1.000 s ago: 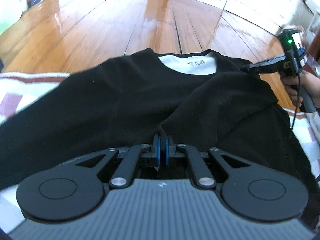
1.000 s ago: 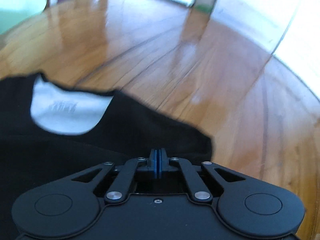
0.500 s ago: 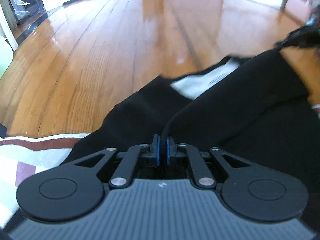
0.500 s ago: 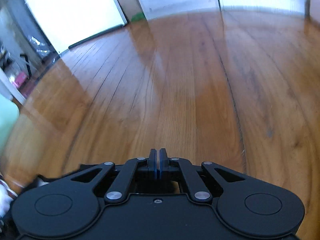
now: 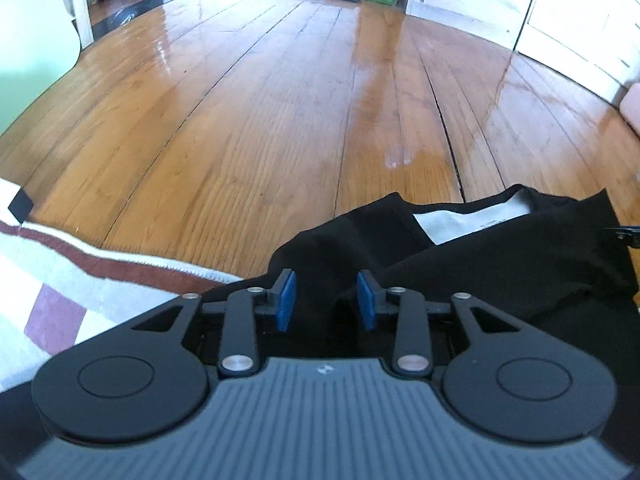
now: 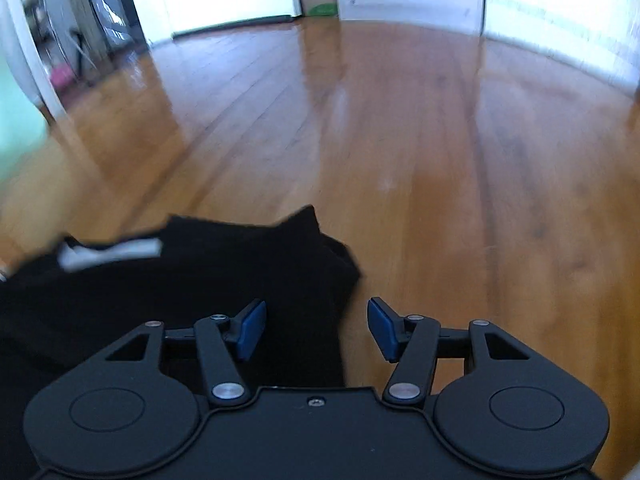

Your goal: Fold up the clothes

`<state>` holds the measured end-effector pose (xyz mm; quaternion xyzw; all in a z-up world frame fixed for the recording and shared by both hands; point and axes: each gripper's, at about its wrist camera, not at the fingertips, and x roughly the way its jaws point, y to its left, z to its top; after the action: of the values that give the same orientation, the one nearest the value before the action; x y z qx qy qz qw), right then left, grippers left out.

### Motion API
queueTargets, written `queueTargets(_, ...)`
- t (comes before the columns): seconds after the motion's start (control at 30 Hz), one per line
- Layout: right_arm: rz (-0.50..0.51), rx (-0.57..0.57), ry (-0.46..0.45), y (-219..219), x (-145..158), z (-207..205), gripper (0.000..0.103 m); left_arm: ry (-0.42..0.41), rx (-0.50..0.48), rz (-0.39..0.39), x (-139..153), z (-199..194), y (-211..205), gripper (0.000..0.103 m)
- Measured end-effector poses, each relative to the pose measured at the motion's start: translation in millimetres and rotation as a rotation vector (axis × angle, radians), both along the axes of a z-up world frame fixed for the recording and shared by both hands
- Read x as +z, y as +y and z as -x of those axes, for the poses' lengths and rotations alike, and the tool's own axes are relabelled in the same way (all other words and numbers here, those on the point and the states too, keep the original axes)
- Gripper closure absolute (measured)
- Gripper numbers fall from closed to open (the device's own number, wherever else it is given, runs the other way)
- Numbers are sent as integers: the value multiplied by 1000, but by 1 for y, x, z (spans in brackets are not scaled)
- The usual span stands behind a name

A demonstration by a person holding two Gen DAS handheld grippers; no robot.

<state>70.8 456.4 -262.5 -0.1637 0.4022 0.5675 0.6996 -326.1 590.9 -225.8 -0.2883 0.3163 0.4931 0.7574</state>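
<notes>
A black T-shirt (image 5: 500,264) lies folded over on the wooden floor, its white inner neck label (image 5: 468,220) showing near the far edge. My left gripper (image 5: 326,300) hovers over the shirt's left part. Its jaws are opening, and black cloth lies in the gap without the blue pads (image 5: 286,300) pressing it. In the right wrist view the same T-shirt (image 6: 180,280) fills the lower left. My right gripper (image 6: 316,330) sits over its right edge. Those jaws are opening too, with cloth under the left pad (image 6: 252,330) and bare floor under the right.
A white rug with brown stripes (image 5: 60,272) lies under the shirt's left side. Wooden floorboards (image 5: 280,120) stretch away to bright doorways. A pale green surface (image 5: 24,60) stands at the far left. The other gripper's tip (image 5: 628,234) shows at the right edge.
Both grippers were shut on the shirt's cloth and have let it go; their blue pads now stand apart. Both views have swung, and the shirt lies folded over beneath them.
</notes>
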Motion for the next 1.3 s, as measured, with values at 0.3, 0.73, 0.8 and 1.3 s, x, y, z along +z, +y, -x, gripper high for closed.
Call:
queueTargets(0.3, -57, -221, 94, -11, 4, -26, 96, -131, -52, 53, -23, -2, -10, 63)
queueTargets(0.73, -37, 32, -144, -41, 30, 62, 50, -53, -24, 34, -30, -15, -26, 52)
queueTargets(0.8, 8, 93, -226, -49, 19, 73, 50, -161, 1, 53, -28, -11, -22, 52)
queueTargets(1.3, 171, -101, -361, -76, -12, 26, 94, 123, -46, -2, -47, -71, -12, 52)
